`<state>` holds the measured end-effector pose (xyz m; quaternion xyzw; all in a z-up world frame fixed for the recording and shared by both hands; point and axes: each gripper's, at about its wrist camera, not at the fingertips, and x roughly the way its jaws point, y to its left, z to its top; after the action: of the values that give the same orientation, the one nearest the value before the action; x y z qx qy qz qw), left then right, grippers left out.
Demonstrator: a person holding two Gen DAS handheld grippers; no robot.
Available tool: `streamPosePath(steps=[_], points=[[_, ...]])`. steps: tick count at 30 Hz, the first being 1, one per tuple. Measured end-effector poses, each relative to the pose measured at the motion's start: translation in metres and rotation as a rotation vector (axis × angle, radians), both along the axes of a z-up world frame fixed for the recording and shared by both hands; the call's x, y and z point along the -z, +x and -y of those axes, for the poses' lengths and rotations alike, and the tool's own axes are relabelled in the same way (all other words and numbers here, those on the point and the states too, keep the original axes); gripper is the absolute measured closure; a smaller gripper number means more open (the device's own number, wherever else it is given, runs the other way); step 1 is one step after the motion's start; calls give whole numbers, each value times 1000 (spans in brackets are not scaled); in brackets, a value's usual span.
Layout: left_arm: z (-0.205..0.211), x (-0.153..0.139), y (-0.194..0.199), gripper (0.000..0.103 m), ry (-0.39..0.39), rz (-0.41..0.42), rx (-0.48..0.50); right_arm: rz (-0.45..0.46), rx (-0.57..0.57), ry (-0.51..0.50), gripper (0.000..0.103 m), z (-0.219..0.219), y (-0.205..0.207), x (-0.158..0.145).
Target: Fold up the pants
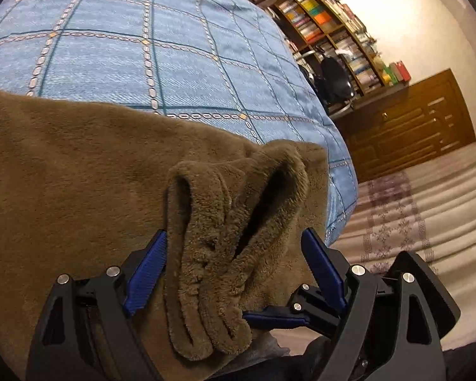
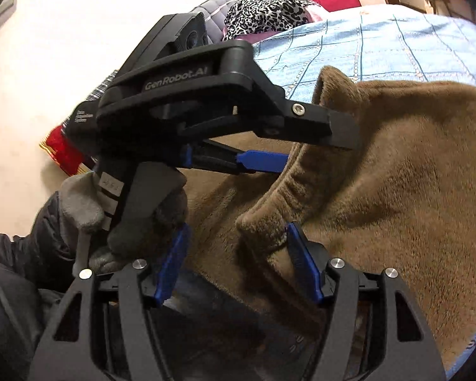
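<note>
Now your left gripper (image 1: 234,247) is standing with its jaws apart around the bunched waistband of the brown pants (image 1: 79,165), which are lying on the blue bedspread (image 1: 142,47); your right gripper (image 2: 236,238) is gaping beside that waistband too.

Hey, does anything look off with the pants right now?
The brown fleece pants aren't lying flat: the waistband is bunched into gaping loops between the open left tongs, at the edge of the blue bedspread. Nothing looks damaged.
</note>
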<state>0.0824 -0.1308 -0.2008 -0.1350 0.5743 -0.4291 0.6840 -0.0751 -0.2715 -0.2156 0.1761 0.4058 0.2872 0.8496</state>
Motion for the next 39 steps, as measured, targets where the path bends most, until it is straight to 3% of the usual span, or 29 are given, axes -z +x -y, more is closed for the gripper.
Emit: streamPosePath(steps=[4,7,9,12,18,24,32,39], points=[[11,3,-2,23,47,22,26,10,-4,-6,37,11,-11,0],[15,4,-4,31,71,39,36,19,13,-5,37,22,-17,-4],[16,7,-4,59,119,59,25,18,46,2,37,35,-25,-6],[10,4,-4,69,121,61,14,14,106,21,37,58,-34,-8],[-20,-39,-10,71,66,155,-33,53,208,9,37,94,-47,-27],[-72,-57,-6,71,111,193,-132,97,251,-5,37,106,-50,-41],[-140,-36,-8,71,183,149,-255,61,276,5,37,96,-12,-36],[-160,-8,-10,71,188,98,-291,72,238,-33,37,57,29,-44]])
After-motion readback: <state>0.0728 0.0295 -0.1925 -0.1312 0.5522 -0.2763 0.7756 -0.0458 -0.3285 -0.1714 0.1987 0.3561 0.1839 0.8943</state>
